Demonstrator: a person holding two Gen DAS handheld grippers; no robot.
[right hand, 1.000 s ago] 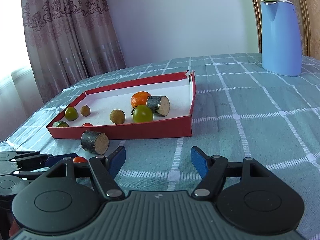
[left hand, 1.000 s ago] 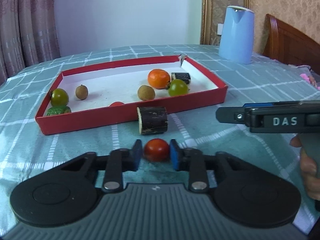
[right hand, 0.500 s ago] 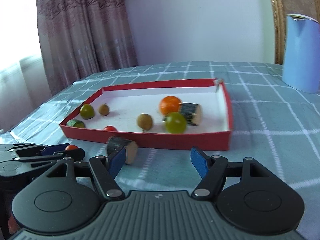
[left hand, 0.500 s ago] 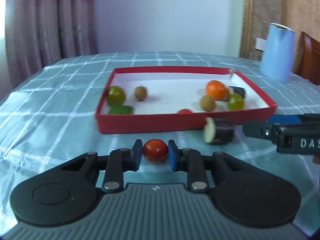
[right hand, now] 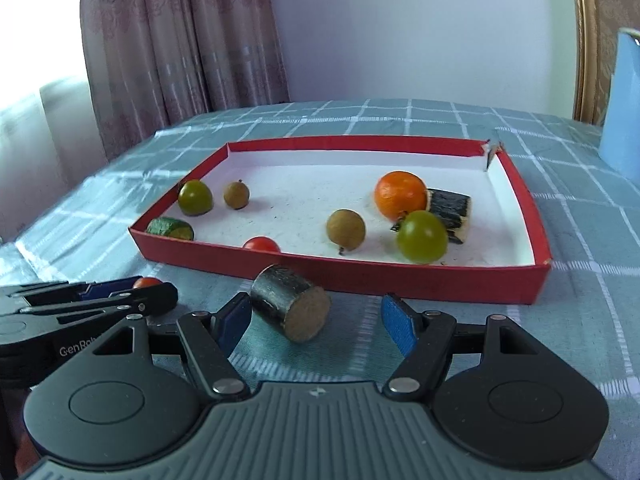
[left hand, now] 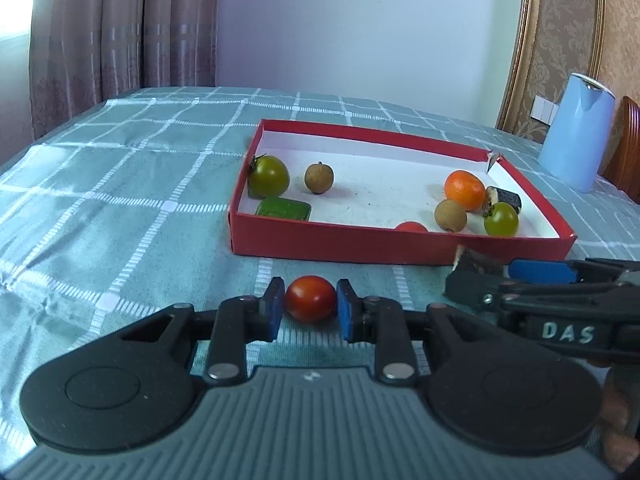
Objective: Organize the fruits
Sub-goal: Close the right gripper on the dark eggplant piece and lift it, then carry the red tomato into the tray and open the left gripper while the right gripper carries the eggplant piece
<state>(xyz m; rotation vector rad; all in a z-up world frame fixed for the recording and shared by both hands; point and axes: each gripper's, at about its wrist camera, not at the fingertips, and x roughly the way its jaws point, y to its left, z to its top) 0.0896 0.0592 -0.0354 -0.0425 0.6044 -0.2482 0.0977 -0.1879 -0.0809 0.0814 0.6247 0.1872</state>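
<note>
My left gripper [left hand: 310, 309] is shut on a red cherry tomato [left hand: 311, 298], just above the checked tablecloth and in front of the red tray [left hand: 360, 246]. From the right wrist view, that left gripper [right hand: 132, 294] shows at the far left with the tomato [right hand: 147, 282] in its tips. My right gripper [right hand: 316, 320] stands open around a dark cylinder piece [right hand: 290, 307] that lies on the cloth against the left pad, clear of the right one. In the tray [right hand: 400, 282] lie an orange [right hand: 401, 195], two green tomatoes, two longans, a red tomato [right hand: 262, 245], a cucumber piece [right hand: 171, 229] and another dark piece [right hand: 450, 212].
A blue kettle [left hand: 575, 144] stands on the table to the right, behind the tray. A wooden chair back [left hand: 624, 148] rises at the far right. Curtains [right hand: 180, 40] hang behind the table's left end. Tablecloth stretches left of the tray.
Both grippers have swung left along the tray's front wall. The dark cylinder now lies between my right gripper's fingers instead of left of them. The left gripper still holds the tomato.
</note>
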